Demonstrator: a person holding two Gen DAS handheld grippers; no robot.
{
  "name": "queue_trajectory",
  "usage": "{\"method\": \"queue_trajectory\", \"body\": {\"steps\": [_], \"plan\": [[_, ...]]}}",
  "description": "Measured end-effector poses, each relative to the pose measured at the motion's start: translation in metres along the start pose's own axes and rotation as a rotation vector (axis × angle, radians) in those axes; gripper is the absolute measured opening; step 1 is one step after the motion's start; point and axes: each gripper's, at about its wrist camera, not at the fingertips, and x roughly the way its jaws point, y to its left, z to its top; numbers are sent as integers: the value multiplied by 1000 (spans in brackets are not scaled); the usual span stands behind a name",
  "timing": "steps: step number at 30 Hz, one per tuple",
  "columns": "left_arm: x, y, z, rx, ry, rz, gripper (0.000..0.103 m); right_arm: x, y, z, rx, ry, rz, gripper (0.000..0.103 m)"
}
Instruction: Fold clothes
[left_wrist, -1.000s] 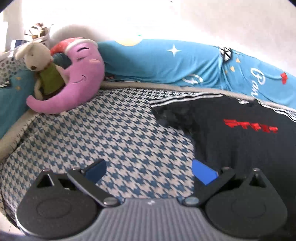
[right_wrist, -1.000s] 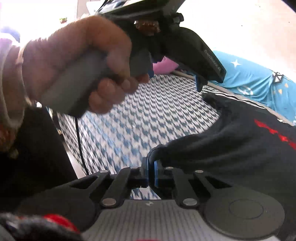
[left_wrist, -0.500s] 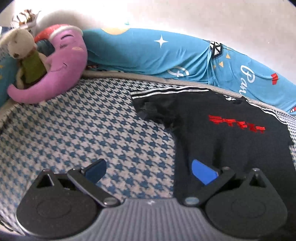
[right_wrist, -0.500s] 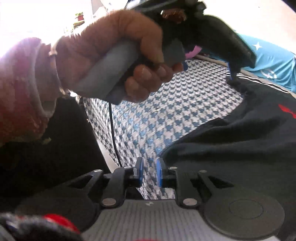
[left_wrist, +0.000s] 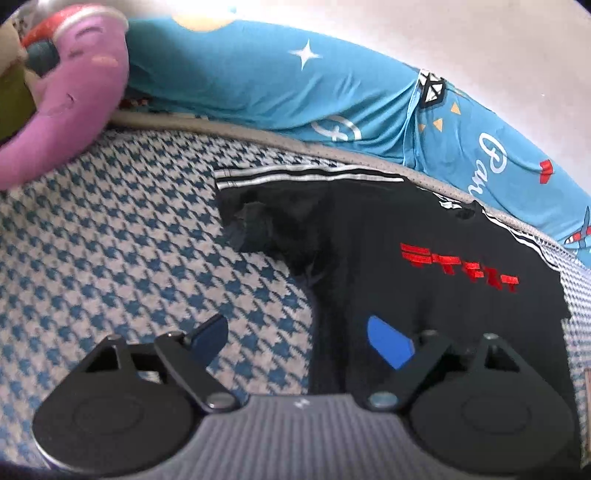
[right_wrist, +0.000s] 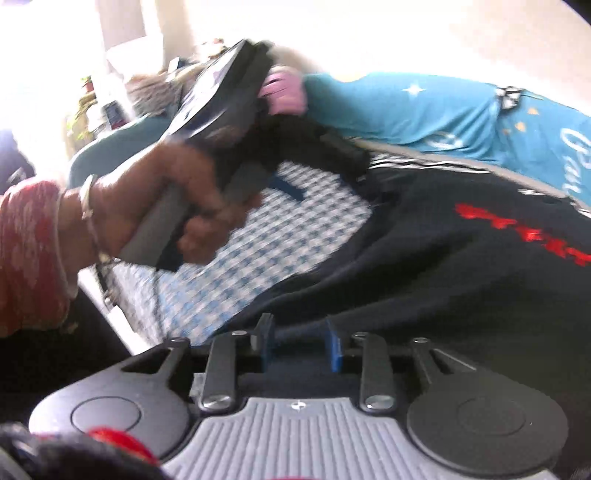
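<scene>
Presently, the items stand as follows.

Black T-shirt with red chest lettering and white-striped sleeve (left_wrist: 424, 236): lies spread on the blue-and-white houndstooth bed cover (left_wrist: 129, 251), toward the right side and the far edge. One sleeve is bunched near the middle of the bed. In the right wrist view the same garment (right_wrist: 461, 277) fills the right half, its near edge running in front of the right gripper.

Left gripper (left_wrist: 297, 338): jaws wide apart, holding nothing. Its dark blue left pad is over the houndstooth cover; its bright blue right pad is over the black cloth. The shirt's left edge runs between the two fingers. In the right wrist view this gripper (right_wrist: 284, 186) appears blurred, held by the person's left hand (right_wrist: 162, 206) above the bed, with a red patterned sleeve (right_wrist: 33, 258) and bangles at the wrist.

Right gripper (right_wrist: 299, 343): blue-padded fingers parted with a clear gap, nothing clamped. It sits at the near hem of the shirt; whether the pads touch the cloth cannot be told.

Long teal bolster with white star and script print (left_wrist: 295, 88): lies along the far edge of the bed against the wall.

Purple moon-shaped plush cushion with a sleeping face (left_wrist: 70, 99): sits at the far left corner, touching the bolster's end.
</scene>
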Motion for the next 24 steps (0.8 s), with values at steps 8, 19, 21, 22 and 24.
{"method": "queue_trajectory", "body": {"steps": [8, 19, 21, 22, 24], "plan": [[37, 2, 16, -43, 82, -44, 71, -9, -57, 22, 78, -44, -91, 35], [68, -16, 23, -4, 112, -53, 71, -3, -101, 29, 166, -54, -141, 36], [71, -18, 25, 2, 106, -48, 71, -4, -107, 30, 183, -55, -149, 38], [73, -20, 26, 8, 102, -44, 69, -4, -110, 30, 191, -55, -153, 39], [75, -24, 27, 31, 89, -22, 56, -4, -117, 30, 208, -56, -162, 40]]}}
